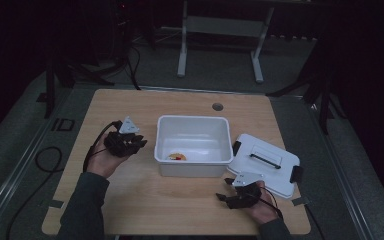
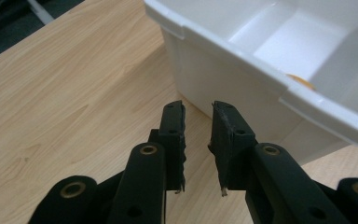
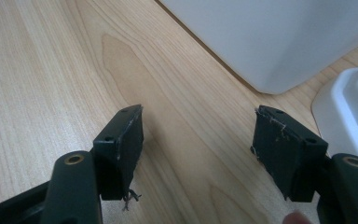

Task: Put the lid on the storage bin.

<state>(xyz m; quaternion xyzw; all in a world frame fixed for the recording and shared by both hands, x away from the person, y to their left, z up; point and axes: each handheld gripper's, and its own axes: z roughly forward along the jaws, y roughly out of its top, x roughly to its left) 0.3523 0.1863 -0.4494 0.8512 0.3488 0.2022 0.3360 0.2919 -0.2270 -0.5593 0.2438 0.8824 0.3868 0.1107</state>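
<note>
So nearest to us, our right tool (image 1: 228,192) is down by the front edge of the counter (image 1: 145,200), low over the wood. In the right gripper view its jaws stand wide apart with nothing between them, just bare woodgrain. It's just in front of the near corner of the white lid (image 1: 267,162), which lies flat on the counter to the right of the bin with its dark handle facing up and black latches at two of its edges. You can see a corner of that lid at the right side of the right gripper view too.

A bit farther in on the other side, our left tool (image 1: 137,141) hangs just left of the white bin (image 1: 194,167), aimed toward its left wall. In the left gripper view the jaws are only slightly apart, a narrow gap, gripping nothing, and the bin's wall and rim (image 2: 223,56) are right ahead of the tips, close but not touching.

The bin sits uncovered in the middle of the counter, between the two tools. Inside, on the floor near the front wall, there's a small yellow-orange thing (image 1: 176,156). Can't really tell what it is, too small. Farther back there's a round grommet hole (image 1: 217,106) in the counter.
</note>
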